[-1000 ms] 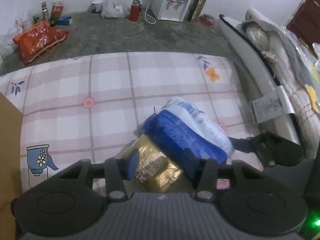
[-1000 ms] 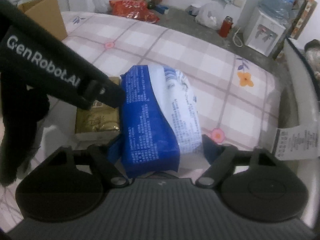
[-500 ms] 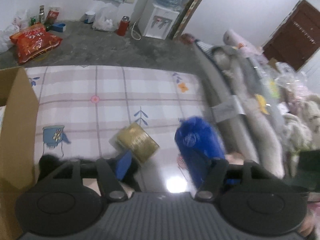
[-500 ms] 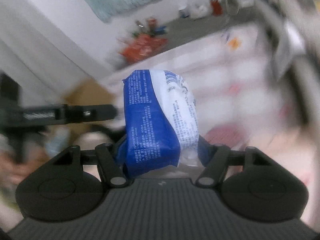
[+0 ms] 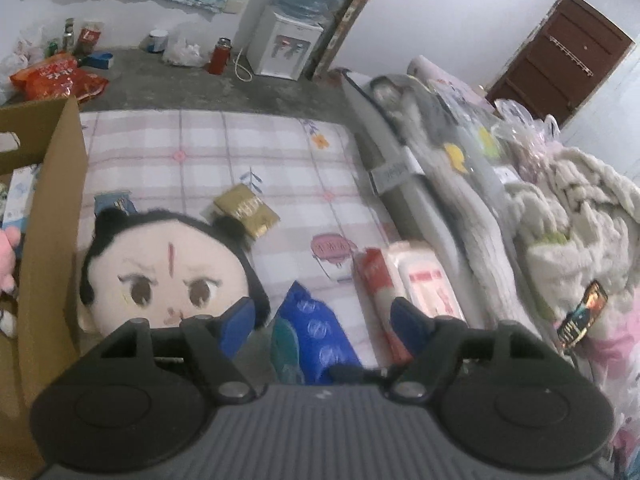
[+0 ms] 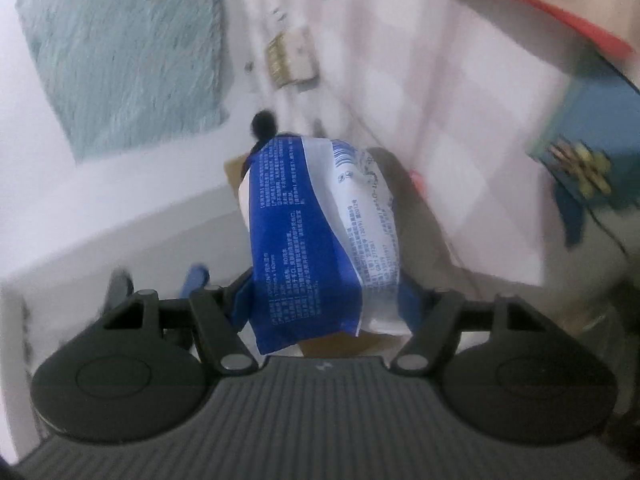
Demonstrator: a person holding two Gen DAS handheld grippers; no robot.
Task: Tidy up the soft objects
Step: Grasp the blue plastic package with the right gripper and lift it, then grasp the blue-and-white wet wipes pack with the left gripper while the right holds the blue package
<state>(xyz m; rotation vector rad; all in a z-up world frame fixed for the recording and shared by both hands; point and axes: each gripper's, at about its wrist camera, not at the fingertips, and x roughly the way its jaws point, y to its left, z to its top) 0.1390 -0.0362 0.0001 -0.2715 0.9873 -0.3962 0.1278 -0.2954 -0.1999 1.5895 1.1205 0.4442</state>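
- Clamped tight in the right claw (image 6: 324,296): a puffy blue and white plastic pack (image 6: 316,236), up in the air, squeezed at its near end, with most of it sticking out far past the pads.
- Looks light, soft and squashy, with a slick skin, so likely to slip or droop.
- Best held across the fat middle, not by the thin sealed edge.
- Left claw (image 5: 324,316) let go, just been opening, with nothing pressed between the pads.
- Just under it, something blue and crinkly (image 5: 316,340); maybe the same pack, hard to say.
- On the pink checked bed sheet (image 5: 192,148): a round-faced cloth doll with black hair (image 5: 160,276) at the near left, a small shiny gold packet (image 5: 246,210) farther off, and red and white soft packs (image 5: 404,276) at the right.
- Brown cardboard box (image 5: 52,240) at the far left, cut off, its inside mostly hidden.
- Right view very blurry, so no telling what lies under the held pack.
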